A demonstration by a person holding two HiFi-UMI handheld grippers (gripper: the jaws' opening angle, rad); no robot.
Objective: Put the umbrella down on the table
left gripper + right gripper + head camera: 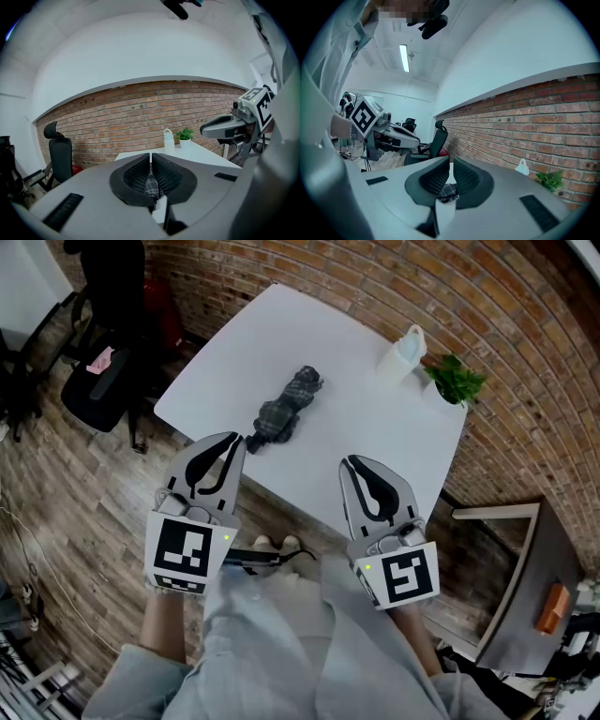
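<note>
The folded plaid umbrella point(286, 411) lies flat on the white bench point(366, 418), about the middle of the top, its length running from the edge nearest you toward the far side. You hold both tongs low on the near side of the umbrella, each pointing toward it.

Your left tongs point(237, 441) are pressed together with nothing between them. Their tip sits just beside the umbrella's near end, and the head view does not settle whether it touches. In the left gripper view the plaid fabric shows only through the hollow behind the closed tips.

Your right tongs point(349, 464) are likewise drawn together and empty. They sit to the right of the umbrella's near end, clearly apart from it, over the bench's near edge.

Beyond the umbrella and to its right, a white bottle with a loop handle point(405, 351) stands near the far corner, and a small potted plant point(457, 381) stands just beside it. To the left of the umbrella, off the bench, a black office chair point(98, 390) stands on the wood floor point(66, 521). A brick wall point(525, 381) runs behind the umbrella's far side.
</note>
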